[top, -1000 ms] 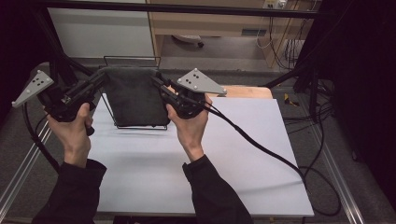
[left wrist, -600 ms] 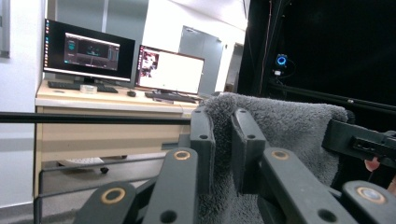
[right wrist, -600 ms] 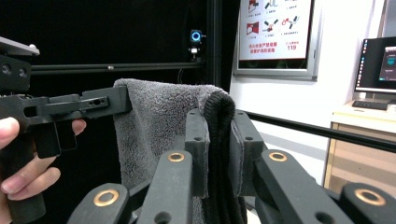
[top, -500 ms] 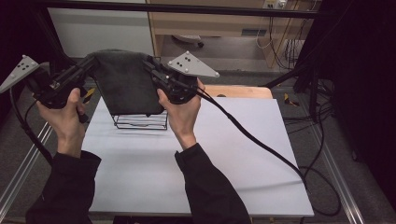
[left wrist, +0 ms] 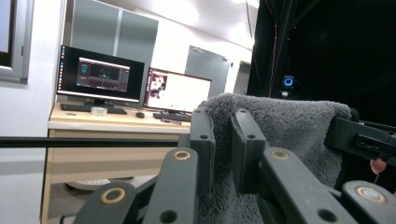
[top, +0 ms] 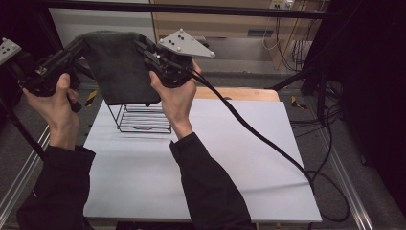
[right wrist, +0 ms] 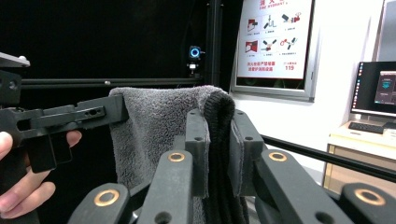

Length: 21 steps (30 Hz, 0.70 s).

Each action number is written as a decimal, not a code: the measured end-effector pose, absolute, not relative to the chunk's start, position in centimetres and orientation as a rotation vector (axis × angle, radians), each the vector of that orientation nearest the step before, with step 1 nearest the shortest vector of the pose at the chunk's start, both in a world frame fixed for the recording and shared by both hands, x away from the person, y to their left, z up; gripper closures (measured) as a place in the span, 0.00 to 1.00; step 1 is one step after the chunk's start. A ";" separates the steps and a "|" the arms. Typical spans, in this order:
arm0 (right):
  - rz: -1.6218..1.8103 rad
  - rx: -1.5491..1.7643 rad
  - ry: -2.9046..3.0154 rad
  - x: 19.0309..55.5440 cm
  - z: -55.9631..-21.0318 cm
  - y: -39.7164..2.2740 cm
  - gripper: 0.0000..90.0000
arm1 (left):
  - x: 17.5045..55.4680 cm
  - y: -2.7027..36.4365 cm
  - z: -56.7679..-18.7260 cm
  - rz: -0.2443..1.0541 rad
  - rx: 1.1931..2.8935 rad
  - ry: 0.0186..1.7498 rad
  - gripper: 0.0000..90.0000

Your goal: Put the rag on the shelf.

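High view: dark grey towel [top: 119, 67] held up in the air above the white worktop [top: 201, 158], hanging flat between both grippers. Left gripper [top: 79, 45] pinching the towel's upper left corner, right gripper [top: 141, 48] pinching the upper right corner. Top edge stretched between the two sets of fingers, rest of the cloth drooping below them. Lower edge hanging just over a black wire rack [top: 143, 117] standing on the worktop; cannot tell whether touching it. Left hand [top: 55, 100] and right hand [top: 174, 98] wrapped round the gripper bodies, dark sleeves coming in from the bottom. Black cable [top: 258, 139] trailing from the right gripper across the worktop to the right.

Left gripper view: left gripper [left wrist: 223, 144] with fingers [left wrist: 203, 149] nearly pressed together, clamped on a fold of towel [left wrist: 289, 126]. Fuzzy grey cloth bulging up behind and between the fingers, running off to the right towards the other gripper's black body at the right edge. Desk with two monitors [left wrist: 135, 84] far behind.

Right gripper view: right gripper [right wrist: 219, 149] with fingers [right wrist: 196, 149] close together, pinching the folded towel [right wrist: 154, 135] edge. Cloth bunched between them and spreading leftwards to the other gripper, gripped there at its corner. Wall poster [right wrist: 275, 37] behind.
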State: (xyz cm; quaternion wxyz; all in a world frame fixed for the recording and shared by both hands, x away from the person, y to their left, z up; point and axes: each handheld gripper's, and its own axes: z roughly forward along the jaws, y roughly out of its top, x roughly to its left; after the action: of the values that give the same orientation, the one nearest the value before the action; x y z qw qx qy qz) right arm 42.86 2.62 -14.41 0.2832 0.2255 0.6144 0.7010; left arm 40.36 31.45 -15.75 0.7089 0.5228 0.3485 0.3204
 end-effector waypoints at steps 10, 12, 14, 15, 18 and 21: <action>1.873 0.586 1.622 44.0 -12.5 3.5 0.90 | 41.7 32.2 -13.9 0.702 1.141 0.781 0.89; 1.878 0.588 1.621 44.3 -12.2 3.7 0.90 | 42.0 32.3 -13.7 0.704 1.138 0.786 0.89; 1.876 0.584 1.619 44.6 -12.0 3.8 0.90 | 42.3 32.3 -13.4 0.709 1.139 0.789 0.89; 1.875 0.585 1.616 44.8 -11.9 3.9 0.90 | 42.5 32.4 -13.3 0.714 1.144 0.790 0.89; 1.877 0.590 1.613 45.2 -11.6 4.1 0.90 | 42.9 32.5 -12.8 0.707 1.131 0.795 0.89; 1.875 0.588 1.610 45.7 -11.2 4.3 0.90 | 43.4 32.6 -12.5 0.719 1.129 0.807 0.89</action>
State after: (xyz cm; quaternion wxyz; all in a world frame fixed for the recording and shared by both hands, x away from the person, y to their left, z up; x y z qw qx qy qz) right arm 45.66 4.33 -11.19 0.2964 0.2210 0.6053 0.7049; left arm 43.40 32.56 -12.46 0.7100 0.5087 0.3637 0.3239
